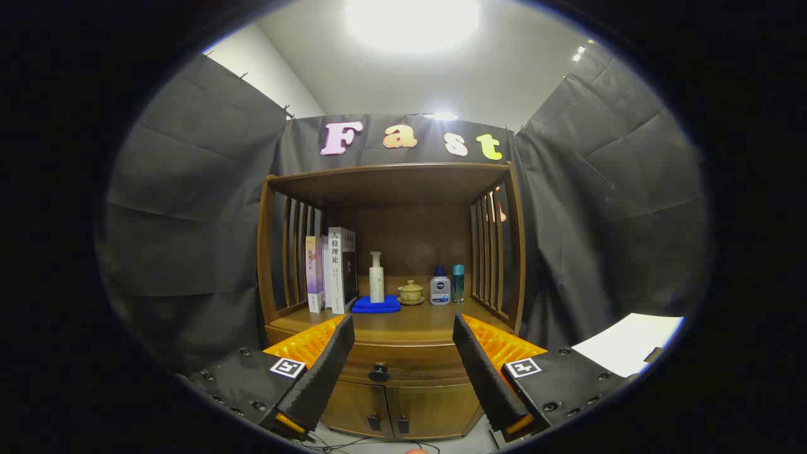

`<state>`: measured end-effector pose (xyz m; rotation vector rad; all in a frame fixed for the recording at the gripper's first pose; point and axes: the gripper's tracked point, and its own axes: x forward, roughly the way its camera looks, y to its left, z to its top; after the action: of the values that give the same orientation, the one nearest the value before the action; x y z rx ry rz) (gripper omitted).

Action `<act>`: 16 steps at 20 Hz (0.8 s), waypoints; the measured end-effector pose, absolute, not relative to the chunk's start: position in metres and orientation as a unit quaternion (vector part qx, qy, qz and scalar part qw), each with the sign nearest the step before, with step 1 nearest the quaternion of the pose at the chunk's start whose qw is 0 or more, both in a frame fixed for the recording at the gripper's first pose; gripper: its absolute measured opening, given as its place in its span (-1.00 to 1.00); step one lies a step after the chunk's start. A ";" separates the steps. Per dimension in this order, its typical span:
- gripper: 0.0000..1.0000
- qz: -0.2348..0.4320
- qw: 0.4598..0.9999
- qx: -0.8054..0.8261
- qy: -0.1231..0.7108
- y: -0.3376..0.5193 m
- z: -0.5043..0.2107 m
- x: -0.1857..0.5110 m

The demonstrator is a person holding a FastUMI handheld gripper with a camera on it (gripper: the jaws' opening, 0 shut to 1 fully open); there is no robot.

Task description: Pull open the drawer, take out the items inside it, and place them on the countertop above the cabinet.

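Observation:
A wooden cabinet (391, 189) stands ahead against the booth wall. Its drawer (410, 367) is shut, with a dark knob (378, 372) in the middle of its front. My gripper (403, 328) is open, its fingers (328, 372) spread wide on either side of the knob and some way short of it. Nothing is between them. The countertop (410, 323) above the drawer runs back under a roofed shelf with slatted sides. The drawer's contents are hidden.
On the countertop stand upright books (333, 271), a white pump bottle (376, 277) on a blue cloth (376, 305), a small lidded cup (410, 292), a white bottle (440, 287) and a teal bottle (458, 282). Two lower doors (394, 410) sit below the drawer. A white sheet (624, 347) lies right.

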<state>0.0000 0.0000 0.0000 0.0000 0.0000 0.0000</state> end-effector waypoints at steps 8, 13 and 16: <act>0.98 0.000 1.000 0.002 0.002 0.001 -0.005 0.002; 0.99 -0.002 1.000 0.006 -0.003 0.001 -0.003 0.001; 0.98 -0.003 1.000 0.006 -0.005 0.002 -0.005 0.000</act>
<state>-0.0004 0.0020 -0.0051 0.0115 -0.0109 -0.0068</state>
